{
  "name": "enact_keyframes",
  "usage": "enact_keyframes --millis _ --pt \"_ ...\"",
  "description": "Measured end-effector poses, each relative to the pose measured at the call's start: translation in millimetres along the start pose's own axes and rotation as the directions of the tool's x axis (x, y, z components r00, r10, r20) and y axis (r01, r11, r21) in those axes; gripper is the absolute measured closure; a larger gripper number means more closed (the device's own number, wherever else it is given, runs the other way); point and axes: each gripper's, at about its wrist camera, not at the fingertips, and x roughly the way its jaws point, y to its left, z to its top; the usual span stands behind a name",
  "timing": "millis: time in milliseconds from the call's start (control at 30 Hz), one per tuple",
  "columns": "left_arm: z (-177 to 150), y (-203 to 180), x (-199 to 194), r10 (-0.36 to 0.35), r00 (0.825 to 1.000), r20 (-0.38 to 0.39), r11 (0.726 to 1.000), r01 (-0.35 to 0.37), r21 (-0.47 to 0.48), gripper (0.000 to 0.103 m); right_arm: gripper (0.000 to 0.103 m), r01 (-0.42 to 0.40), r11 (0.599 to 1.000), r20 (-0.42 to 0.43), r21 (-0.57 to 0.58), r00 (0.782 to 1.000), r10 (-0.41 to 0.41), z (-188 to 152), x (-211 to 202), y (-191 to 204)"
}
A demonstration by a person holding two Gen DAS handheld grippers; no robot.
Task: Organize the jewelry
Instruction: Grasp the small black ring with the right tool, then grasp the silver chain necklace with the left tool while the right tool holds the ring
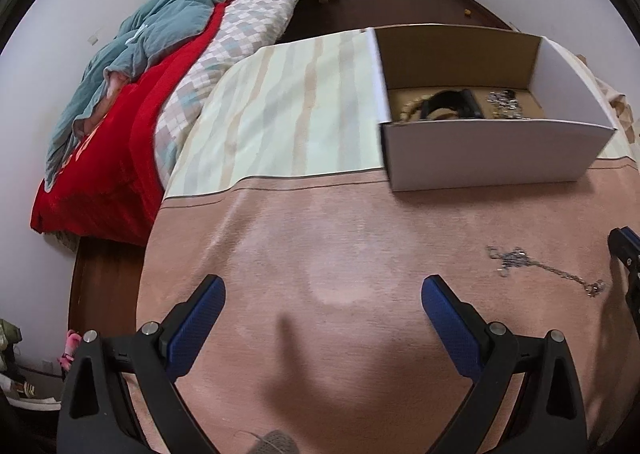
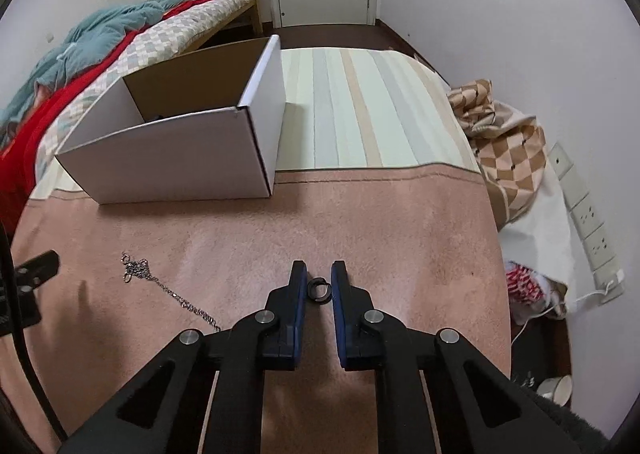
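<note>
Between the right gripper's (image 2: pixel 319 278) nearly closed jaws sits a small dark ring (image 2: pixel 319 290), apparently pinched for lifting off the bench (image 2: pixel 400 221). Wide open, the left gripper (image 1: pixel 323 290) hovers idle. Beside the waiting box (image 2: pixel 176 157) lies a chain (image 2: pixel 160 282).

light: soft, even | shadows: faint | edges: fisheye-warped, perhaps slightly blurred

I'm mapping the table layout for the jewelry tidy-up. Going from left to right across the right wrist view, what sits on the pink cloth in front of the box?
Left tongs' tip at the edge → silver chain → small dark ring, lying between the right tongs, whose fingers are nearly closed around it.
</note>
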Motion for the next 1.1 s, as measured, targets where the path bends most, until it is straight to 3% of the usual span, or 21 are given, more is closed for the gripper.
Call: enact_keyframes --millis 100,200,333,433,633,733,800,867,967,1100 --pt "-0.3 -11.0 -9.5 -0.035 0.999 0.014 0.999 0.035 0.014 0.003 0.090 -0.028 0.997 0.004 0.069 1.000 0.028 -1.8 -10.3 -15.5" --pt "-2.4 -32.4 -20.8 -0.126 0.992 0.019 0.991 0.125 0.037 0.003 0.090 -0.045 0.991 0.017 0.126 0.999 0.043 -3.1 -23.8 -32.6" --pt "-5.8 -70.2 -31.3 -0.280 0.960 0.008 0.957 0.278 0.077 0.004 0.090 -0.040 0.984 0.042 0.176 0.999 0.033 -5.8 -42.5 -53.8" --pt "-9.0 -98.5 -32.5 -0.340 0.940 -0.014 0.935 0.340 0.102 0.004 0.090 -0.035 0.977 0.063 0.210 0.998 0.022 -7.7 -54.0 -68.5" --pt "-12.8 -139.2 -30.0 -0.357 0.933 -0.044 0.920 0.360 0.158 0.027 0.090 -0.020 0.960 0.090 0.278 0.996 -0.005 -11.7 -64.1 -94.1" --pt "-11.2 -147.7 -27.9 -0.358 0.933 -0.045 0.917 0.360 0.174 0.046 0.090 -0.019 0.955 0.099 0.297 0.995 -0.011 -12.9 -65.4 -100.2" --pt "-8.7 -151.5 -28.1 -0.364 0.931 -0.037 0.914 0.364 0.179 0.053 0.090 -0.019 0.952 0.105 0.304 0.994 -0.014 -12.5 -65.8 -103.0" --pt "-6.5 -153.7 -28.7 -0.373 0.927 -0.031 0.909 0.372 0.190 0.074 0.090 -0.021 0.951 0.109 0.309 0.994 -0.014 -11.6 -66.0 -104.5" --pt "-4.1 -155.7 -28.3 -0.377 0.926 -0.032 0.904 0.375 0.203 0.094 0.090 -0.021 0.949 0.114 0.314 0.993 -0.015 -11.5 -66.7 -105.9" --pt "-3.3 -152.3 -29.5 -0.385 0.923 -0.019 0.902 0.380 0.204 0.094 0.090 -0.025 0.946 0.122 0.323 0.992 -0.016 -12.0 -68.9 -107.3"
